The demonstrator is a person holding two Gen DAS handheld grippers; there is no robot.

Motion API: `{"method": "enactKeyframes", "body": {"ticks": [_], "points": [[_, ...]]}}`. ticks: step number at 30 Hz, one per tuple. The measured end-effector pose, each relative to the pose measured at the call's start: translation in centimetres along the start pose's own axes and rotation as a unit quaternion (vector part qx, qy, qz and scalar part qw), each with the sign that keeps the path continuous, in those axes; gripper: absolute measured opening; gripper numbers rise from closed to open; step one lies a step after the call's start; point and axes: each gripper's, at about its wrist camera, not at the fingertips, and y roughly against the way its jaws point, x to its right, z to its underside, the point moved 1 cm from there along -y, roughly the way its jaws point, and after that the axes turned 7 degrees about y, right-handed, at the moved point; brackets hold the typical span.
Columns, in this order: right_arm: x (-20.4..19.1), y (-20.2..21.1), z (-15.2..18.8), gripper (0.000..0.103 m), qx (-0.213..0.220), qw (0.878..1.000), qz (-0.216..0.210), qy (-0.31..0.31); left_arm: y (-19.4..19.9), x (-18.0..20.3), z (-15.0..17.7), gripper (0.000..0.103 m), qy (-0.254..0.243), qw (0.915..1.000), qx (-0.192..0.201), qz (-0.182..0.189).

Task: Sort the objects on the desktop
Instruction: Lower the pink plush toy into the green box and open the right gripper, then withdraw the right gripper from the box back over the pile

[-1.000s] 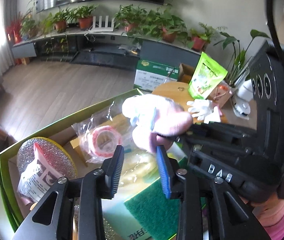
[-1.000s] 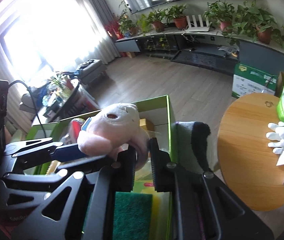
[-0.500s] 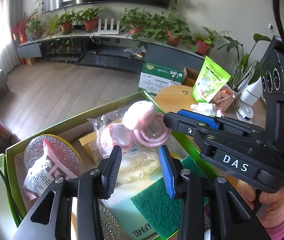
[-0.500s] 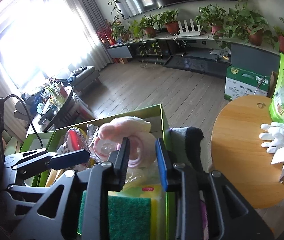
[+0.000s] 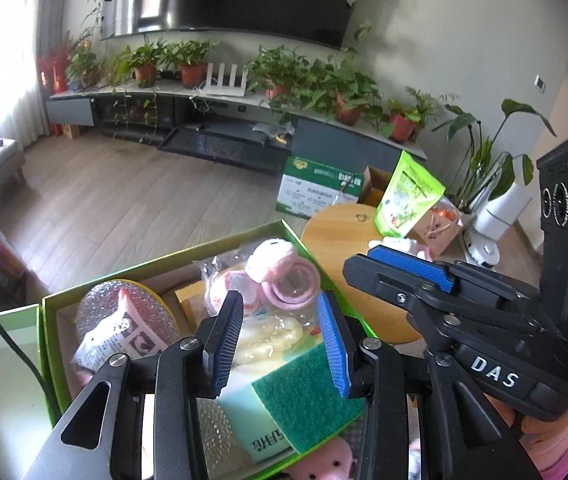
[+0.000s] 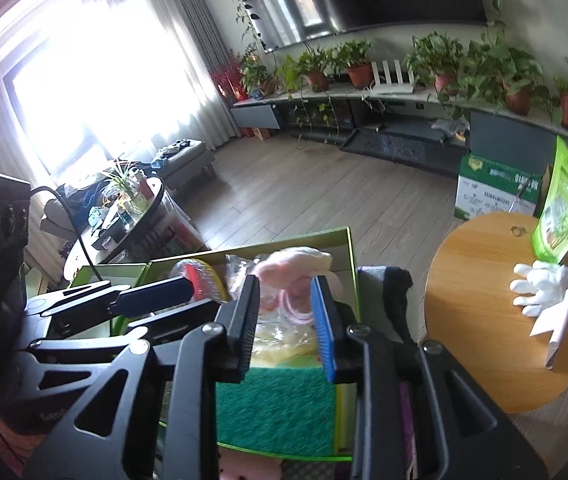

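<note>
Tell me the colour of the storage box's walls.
Bright green cardboard storage box; clearest in the left wrist view.

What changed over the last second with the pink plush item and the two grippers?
The right gripper let go of the pink plush item, which dropped into the green box and now lies at its far end. Both the right and left gripper lifted away, jaws open and empty. The green sponge, glittery pad and white glove stayed put.
</note>
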Motion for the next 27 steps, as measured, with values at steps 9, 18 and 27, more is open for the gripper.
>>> {"method": "enactKeyframes", "body": {"ticks": [9,18,27], "points": [[-3.3,5.1,0.0,0.029,0.025,0.999,-0.013,0.021,5.4,0.7,1.0,0.039,-0.002,0.9995,0.03,0.005],[-6.8,10.5,1.1,0.029,0.047,0.998,-0.024,0.046,11.4,2.5,3.5,0.039,-0.014,0.998,0.06,0.014],[-10.5,15.6,3.9,0.031,0.061,0.995,-0.047,0.066,16.8,3.3,7.3,0.039,-0.016,0.9963,0.083,0.013]]}}
